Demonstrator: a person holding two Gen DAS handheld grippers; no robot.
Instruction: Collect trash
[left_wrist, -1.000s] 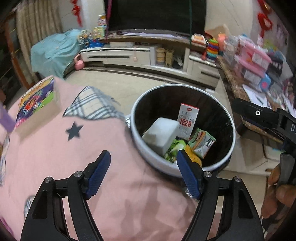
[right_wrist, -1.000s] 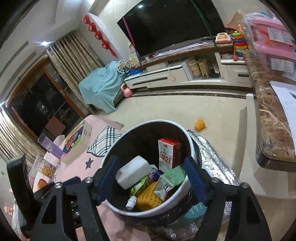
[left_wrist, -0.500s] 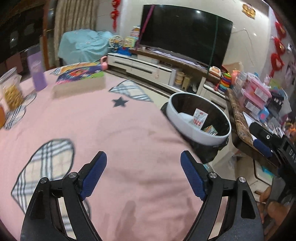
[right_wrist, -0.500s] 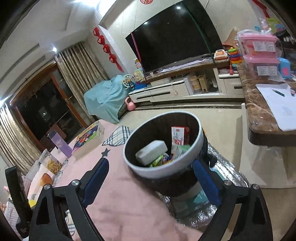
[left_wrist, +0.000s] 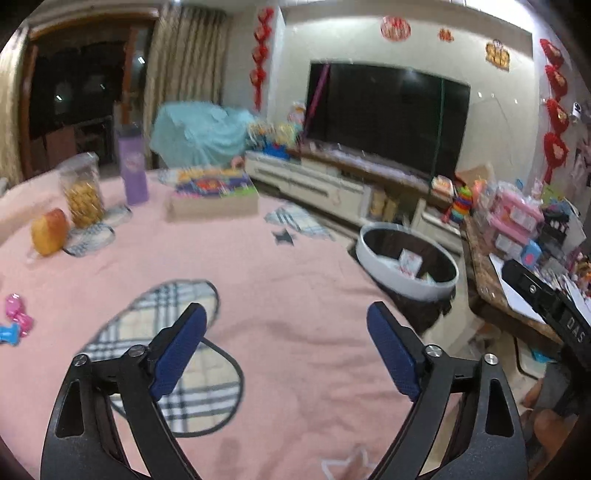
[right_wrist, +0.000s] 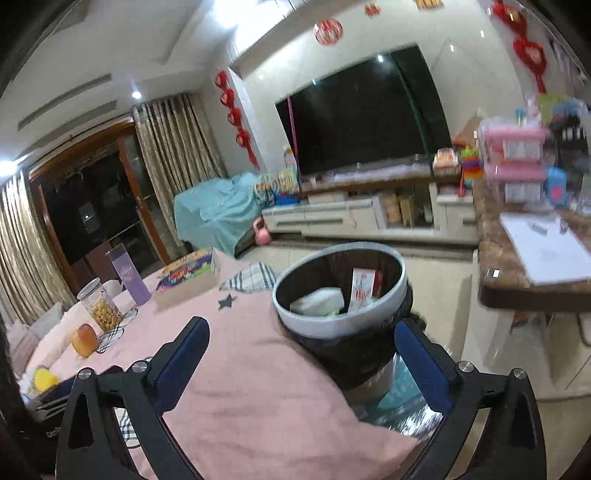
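Left gripper (left_wrist: 284, 347): jaws opening, nothing between | right gripper (right_wrist: 303, 363): jaws opening, nothing between | round white-rimmed black trash bin (right_wrist: 341, 325): off pink-clothed bench's (left_wrist: 280, 280) right edge | pink wrappers (left_wrist: 16, 314): left edge | advice: approach low, clamp squarely.

both my wrist cams look forward over the pink surface (left_wrist: 295, 280), sharing the bin (right_wrist: 340, 291) and TV (left_wrist: 388, 114)

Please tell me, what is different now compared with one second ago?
Both hand-held grippers pulled back from the trash bin toward the pink tablecloth. The left hand-held gripper and right hand-held gripper are opening wider, with nothing between them. The bin's contents look unchanged.
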